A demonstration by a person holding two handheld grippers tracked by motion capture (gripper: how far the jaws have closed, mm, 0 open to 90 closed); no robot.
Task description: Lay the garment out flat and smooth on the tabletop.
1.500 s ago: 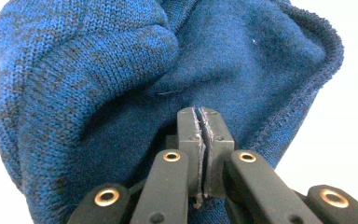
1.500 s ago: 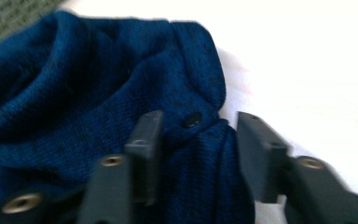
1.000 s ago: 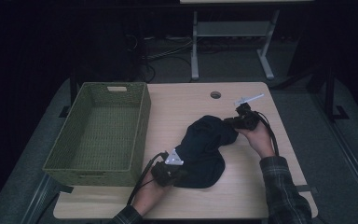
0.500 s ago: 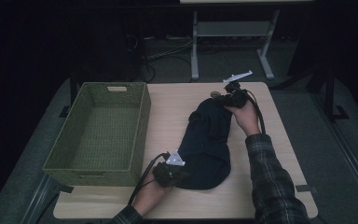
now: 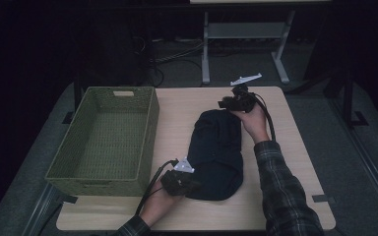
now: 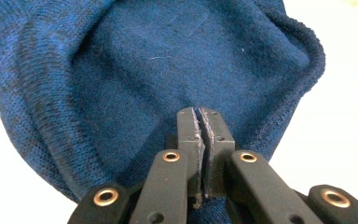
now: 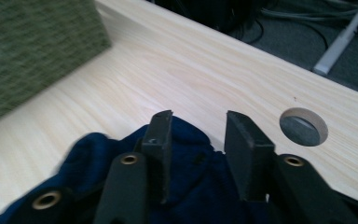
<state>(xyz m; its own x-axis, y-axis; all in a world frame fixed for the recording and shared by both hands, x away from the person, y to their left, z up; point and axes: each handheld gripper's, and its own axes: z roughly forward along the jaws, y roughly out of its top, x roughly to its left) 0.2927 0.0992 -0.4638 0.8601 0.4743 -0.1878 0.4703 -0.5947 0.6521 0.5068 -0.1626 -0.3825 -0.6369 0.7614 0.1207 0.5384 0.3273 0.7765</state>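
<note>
Now the dark blue knitted garment (image 5: 215, 153) lies stretched lengthwise down the middle of the wooden table (image 5: 295, 147), well apart from its edges. The left gripper (image 5: 184, 184) sits at the near end, its jaws clenched tight on a fold of the knit. At the far end the right gripper (image 5: 229, 104) has just been opening; its jaws stand apart with the cloth's edge below and between them, the pads not pressing on it. To the left stands a green woven basket (image 5: 106, 140), close beside the garment but not touching. A round hole (image 7: 304, 126) in the tabletop sits just past the right gripper. Beyond the table, cables (image 5: 177, 56) and a metal stand (image 5: 243, 34) rest on the floor.
</note>
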